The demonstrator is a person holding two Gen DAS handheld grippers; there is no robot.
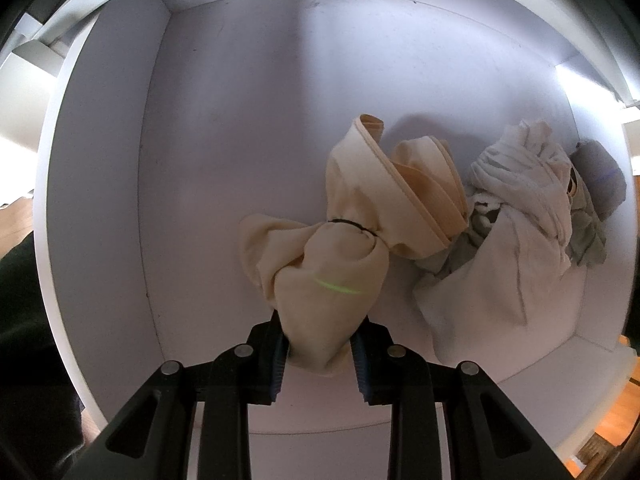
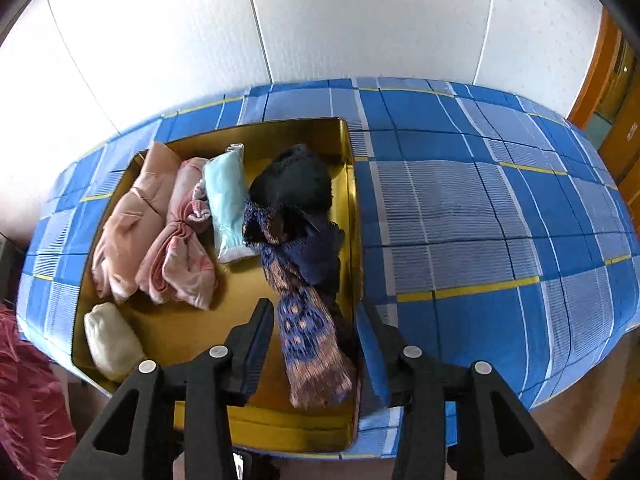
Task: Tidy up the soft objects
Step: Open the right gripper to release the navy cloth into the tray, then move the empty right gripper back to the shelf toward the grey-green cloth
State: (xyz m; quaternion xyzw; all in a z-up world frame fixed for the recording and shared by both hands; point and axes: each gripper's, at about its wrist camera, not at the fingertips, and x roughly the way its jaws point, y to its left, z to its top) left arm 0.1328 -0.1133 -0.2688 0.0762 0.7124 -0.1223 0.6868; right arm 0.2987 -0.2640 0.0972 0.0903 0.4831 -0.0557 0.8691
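Over the white bin [image 1: 104, 168], left gripper [image 1: 320, 356] clamps the cream bundle [image 1: 332, 264], hanging lengthwise downward. Right gripper [image 2: 316, 344] stands open over the patterned cloth [image 2: 308, 320], which stretches lengthwise toward it in the gold box [image 2: 352, 200].

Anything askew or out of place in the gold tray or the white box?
Gold tray: the navy patterned cloth sprawls unrolled beside tidy bundles. White box: white cloth lies crumpled in a heap.
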